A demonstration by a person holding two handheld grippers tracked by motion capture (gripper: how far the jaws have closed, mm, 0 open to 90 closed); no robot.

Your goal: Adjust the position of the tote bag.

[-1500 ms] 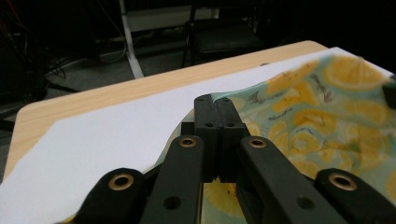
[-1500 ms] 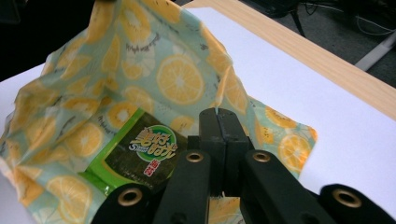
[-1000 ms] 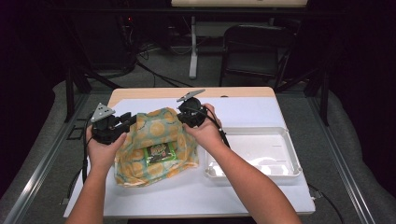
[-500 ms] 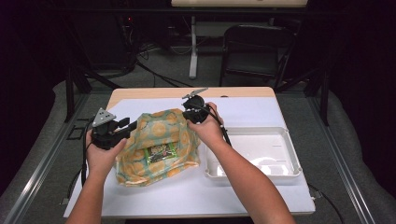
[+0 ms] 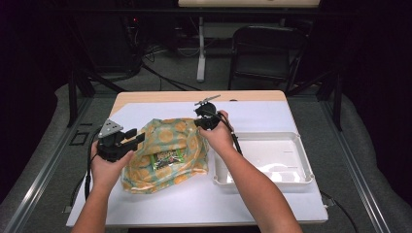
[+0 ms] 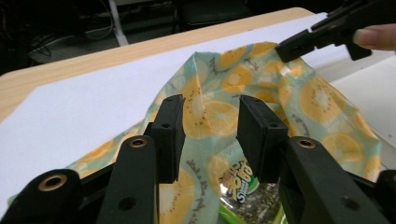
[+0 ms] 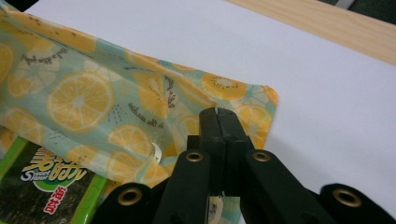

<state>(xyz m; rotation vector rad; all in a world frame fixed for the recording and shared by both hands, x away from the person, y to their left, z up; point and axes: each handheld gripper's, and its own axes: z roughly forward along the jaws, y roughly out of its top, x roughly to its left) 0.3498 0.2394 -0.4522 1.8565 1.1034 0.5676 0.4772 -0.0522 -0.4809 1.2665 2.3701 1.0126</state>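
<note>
The white sheet (image 5: 272,204) over the worktop (image 5: 160,96) lies bare along its near and far edges. A white tray (image 5: 296,182) occupies the right side, just beside the bag (image 5: 167,133). The bag, patterned with citrus slices, lies left of centre; a green snack packet (image 5: 166,158) shows in its mouth. The left gripper (image 5: 130,141) has just been opening, jaws released astride the fabric. The right gripper (image 5: 203,122) stays clenched on the bag's far edge.

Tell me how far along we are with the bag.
Done: the snack packet lies inside the citrus-print bag. In hand: the right gripper is shut on the bag's far edge; the left gripper has just been opening, jaws apart around the near edge. Left: the bag's mouth looks unclosed; the white tray holds nothing.
</note>
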